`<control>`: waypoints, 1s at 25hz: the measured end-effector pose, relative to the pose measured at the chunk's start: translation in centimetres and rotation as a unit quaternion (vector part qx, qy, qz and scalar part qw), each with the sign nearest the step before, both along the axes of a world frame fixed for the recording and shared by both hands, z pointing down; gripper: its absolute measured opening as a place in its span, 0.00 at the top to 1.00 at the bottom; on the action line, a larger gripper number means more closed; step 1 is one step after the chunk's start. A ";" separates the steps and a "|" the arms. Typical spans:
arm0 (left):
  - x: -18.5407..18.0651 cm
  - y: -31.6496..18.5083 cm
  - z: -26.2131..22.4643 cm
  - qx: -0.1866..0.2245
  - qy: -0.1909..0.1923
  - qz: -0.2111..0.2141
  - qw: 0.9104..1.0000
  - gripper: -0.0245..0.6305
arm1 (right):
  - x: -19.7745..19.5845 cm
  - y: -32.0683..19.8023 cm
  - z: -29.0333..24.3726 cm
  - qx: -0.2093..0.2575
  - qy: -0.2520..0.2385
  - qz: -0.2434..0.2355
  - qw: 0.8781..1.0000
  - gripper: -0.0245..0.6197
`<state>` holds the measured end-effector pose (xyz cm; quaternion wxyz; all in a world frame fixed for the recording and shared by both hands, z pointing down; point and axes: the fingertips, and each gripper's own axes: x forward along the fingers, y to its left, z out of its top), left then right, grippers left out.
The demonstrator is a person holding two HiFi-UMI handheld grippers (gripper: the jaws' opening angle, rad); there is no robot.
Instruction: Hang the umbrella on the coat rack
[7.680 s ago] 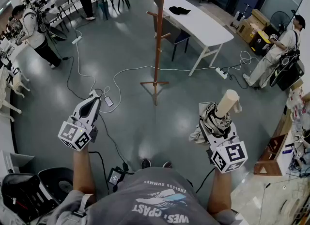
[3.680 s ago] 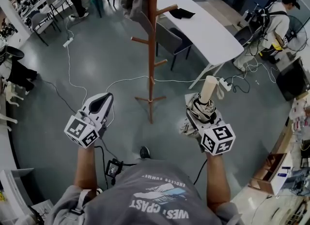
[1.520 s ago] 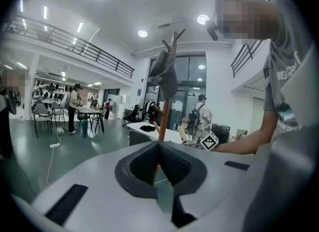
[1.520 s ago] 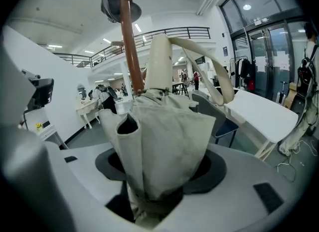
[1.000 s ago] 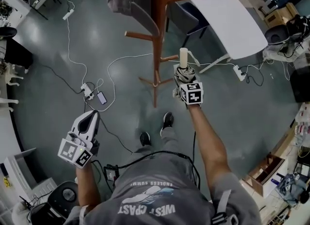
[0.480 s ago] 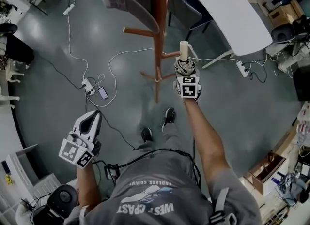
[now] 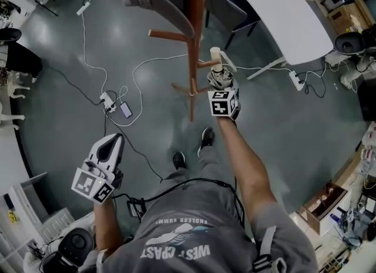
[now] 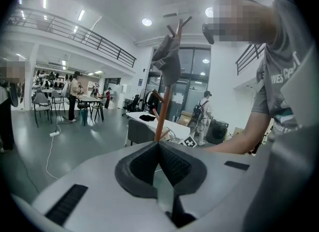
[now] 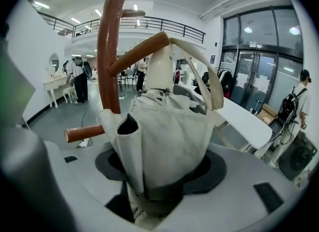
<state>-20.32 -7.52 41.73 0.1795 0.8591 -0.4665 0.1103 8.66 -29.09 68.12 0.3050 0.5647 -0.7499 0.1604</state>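
Right tool (image 7: pixel 221 88) grips the one umbrella (image 9: pixel 167 126) beside one coat rack (image 7: pixel 194 25); left tool (image 8: pixel 158 148) closed, empty.

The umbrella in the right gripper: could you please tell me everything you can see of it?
The umbrella is folded, pale grey-white fabric bunched in loose pleats, standing upright in the right gripper, whose jaws are shut on its canopy. A cream cylindrical handle tops it. Its strap loop reaches the tip of a peg on the wooden coat rack.
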 end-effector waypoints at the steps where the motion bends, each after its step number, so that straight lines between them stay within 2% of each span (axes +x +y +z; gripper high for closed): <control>1: -0.1 0.0 0.1 -0.001 0.000 0.000 1.000 0.94 | -0.1 0.0 0.2 0.000 0.010 0.001 1.000 0.51; 11: -0.3 0.1 0.4 -0.006 0.003 0.001 1.000 0.94 | 0.3 0.4 -0.8 0.030 0.075 0.012 0.997 0.51; 17: -0.1 0.2 0.5 -0.007 0.005 0.005 1.000 0.94 | 1.3 0.9 -1.1 0.034 0.157 -0.007 0.987 0.51; 25: -0.1 -0.1 0.5 -0.006 0.010 0.007 1.000 0.94 | 2.6 2.0 -1.0 0.018 0.125 0.014 0.992 0.51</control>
